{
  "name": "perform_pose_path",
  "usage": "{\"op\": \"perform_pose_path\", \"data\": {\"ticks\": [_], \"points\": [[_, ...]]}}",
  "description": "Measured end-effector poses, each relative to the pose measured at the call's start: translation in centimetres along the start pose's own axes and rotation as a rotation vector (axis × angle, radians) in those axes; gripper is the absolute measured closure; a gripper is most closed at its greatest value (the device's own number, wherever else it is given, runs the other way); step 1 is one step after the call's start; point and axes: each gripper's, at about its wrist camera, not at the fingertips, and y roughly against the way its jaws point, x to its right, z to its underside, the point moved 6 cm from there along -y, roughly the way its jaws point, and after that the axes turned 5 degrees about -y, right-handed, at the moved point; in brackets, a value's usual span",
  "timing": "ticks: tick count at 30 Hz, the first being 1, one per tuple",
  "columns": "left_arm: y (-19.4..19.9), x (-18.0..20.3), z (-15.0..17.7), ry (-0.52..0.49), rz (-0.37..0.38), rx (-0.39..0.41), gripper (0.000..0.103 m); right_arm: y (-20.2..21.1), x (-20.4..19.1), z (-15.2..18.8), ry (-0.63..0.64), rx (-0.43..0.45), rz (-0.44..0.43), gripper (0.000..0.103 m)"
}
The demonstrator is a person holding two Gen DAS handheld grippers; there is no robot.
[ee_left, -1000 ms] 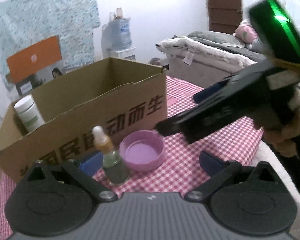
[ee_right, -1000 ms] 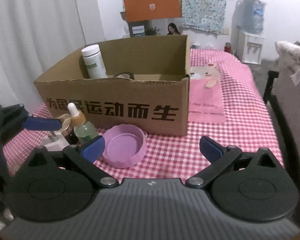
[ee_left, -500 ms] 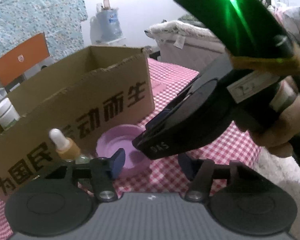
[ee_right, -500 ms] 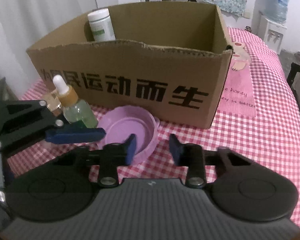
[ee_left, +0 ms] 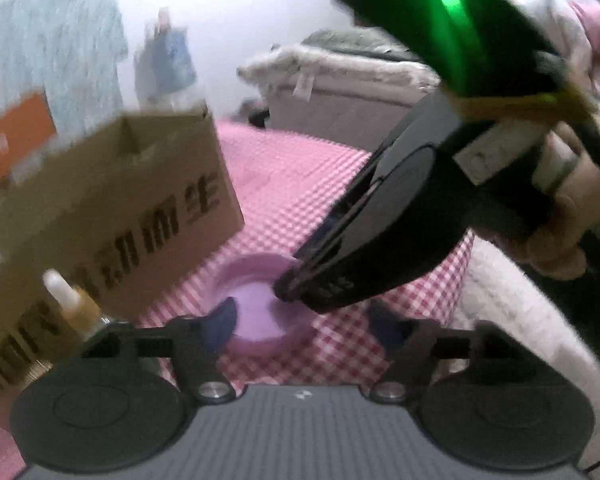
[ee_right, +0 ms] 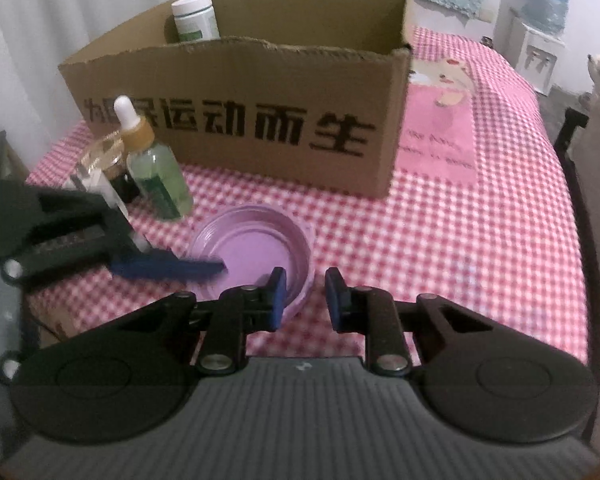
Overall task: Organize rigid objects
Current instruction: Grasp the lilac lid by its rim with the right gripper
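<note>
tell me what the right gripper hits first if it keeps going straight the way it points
Most likely the near rim of the purple lid: the right gripper has its jaws apart astride that rim. Beyond it stands the cardboard box. Depth is uncertain.

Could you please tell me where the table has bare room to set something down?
Bare checked cloth lies right of the purple lid, in front of the cardboard box. Left of the lid is crowded: the dropper bottle, a small jar and the left gripper.
</note>
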Motion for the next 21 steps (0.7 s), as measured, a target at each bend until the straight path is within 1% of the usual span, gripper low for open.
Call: {"op": "perform_pose_path", "data": {"ticks": [3, 5, 7, 10, 13, 15, 21], "points": [[0.3, 0.6, 0.0, -0.071, -0.054, 0.003, 0.021, 0.7, 0.4, 0.9, -0.025, 0.004, -0.001, 0.081], [-0.4, 0.5, 0.1, -0.069, -0.063, -0.025, 0.021, 1.1, 0.7, 1.2, -0.044, 0.010, -0.005, 0.081], [-1.3, 0.0, 0.0, -0.042, -0.067, -0.059, 0.021, 1.3, 0.9, 1.2, -0.062, 0.016, -0.016, 0.081], [-1.7, -0.8, 0.1, -0.009, -0.056, -0.077, 0.021, 1.6, 1.2, 1.4, -0.078, 0.022, -0.029, 0.081], [-2.5, -1.1, 0.1, -0.003, -0.040, -0.099, 0.021, 1.6, 1.2, 1.4, -0.083, 0.021, -0.037, 0.081], [-2.8, -1.2, 0.0, 0.002, -0.034, -0.100, 0.019, 1.5, 1.2, 1.4, -0.086, 0.021, -0.043, 0.081], [-3.6, -1.7, -0.4, 0.036, -0.008, -0.106, 0.019, 1.2, 1.4, 1.3, -0.108, 0.024, -0.064, 0.081]]}}
